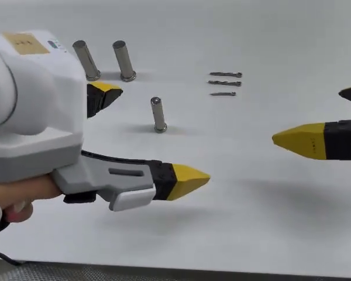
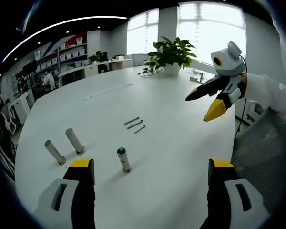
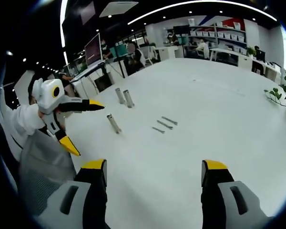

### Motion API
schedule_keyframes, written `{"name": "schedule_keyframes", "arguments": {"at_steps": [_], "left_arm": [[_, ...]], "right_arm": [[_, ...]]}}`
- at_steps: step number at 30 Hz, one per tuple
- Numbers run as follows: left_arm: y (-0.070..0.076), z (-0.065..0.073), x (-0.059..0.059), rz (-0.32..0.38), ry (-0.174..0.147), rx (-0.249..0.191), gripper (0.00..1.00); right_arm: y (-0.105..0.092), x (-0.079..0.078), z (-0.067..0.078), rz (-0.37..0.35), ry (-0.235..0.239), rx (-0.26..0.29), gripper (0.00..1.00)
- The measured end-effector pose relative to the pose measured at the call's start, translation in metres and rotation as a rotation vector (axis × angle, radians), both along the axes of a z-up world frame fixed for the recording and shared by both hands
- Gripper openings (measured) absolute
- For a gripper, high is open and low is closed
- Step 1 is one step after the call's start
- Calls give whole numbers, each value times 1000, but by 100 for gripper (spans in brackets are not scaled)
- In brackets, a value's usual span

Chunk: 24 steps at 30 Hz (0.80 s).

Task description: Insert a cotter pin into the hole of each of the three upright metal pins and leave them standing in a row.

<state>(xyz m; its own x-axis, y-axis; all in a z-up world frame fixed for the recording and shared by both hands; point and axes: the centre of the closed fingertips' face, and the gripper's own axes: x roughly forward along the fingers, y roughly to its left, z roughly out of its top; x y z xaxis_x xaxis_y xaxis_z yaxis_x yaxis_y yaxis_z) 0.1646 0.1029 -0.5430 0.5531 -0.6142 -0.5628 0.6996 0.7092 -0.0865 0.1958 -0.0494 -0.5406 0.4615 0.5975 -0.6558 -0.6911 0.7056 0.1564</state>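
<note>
Now, left gripper [image 2: 151,164] and right gripper [image 3: 154,165] released, empty. Reach your right one to cotter pins [image 1: 225,83], 2 o'clock of front metal pin [image 1: 158,114]; pinch near head.

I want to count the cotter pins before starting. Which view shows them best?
The head view: three cotter pins lie side by side on the white table, each one distinct. Both gripper views show the cotter pins smaller and farther off, as thin slivers.

White table [image 1: 269,234] bears a potted plant [image 2: 170,55]; shelves [image 2: 57,59] beyond.
</note>
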Motion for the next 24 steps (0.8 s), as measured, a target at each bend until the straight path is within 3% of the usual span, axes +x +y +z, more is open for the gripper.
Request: {"name": "schedule_keyframes", "arguments": {"at_steps": [3, 8, 13, 20, 24], "left_arm": [[0, 1, -1, -7, -1, -7, 97], [3, 3, -4, -12, 6, -9, 97], [5, 10, -9, -21, 13, -38, 97], [8, 13, -11, -35, 7, -26, 97], [10, 15, -12, -40, 13, -41, 98]], "right_arm": [[-3, 6, -1, 13, -9, -29, 79], [-6, 11, -4, 98, -5, -94, 74], [-7, 14, -7, 114, 28, -84, 70], [0, 23, -17, 171, 45, -50, 63], [7, 29, -23, 220, 57, -61, 60]]}}
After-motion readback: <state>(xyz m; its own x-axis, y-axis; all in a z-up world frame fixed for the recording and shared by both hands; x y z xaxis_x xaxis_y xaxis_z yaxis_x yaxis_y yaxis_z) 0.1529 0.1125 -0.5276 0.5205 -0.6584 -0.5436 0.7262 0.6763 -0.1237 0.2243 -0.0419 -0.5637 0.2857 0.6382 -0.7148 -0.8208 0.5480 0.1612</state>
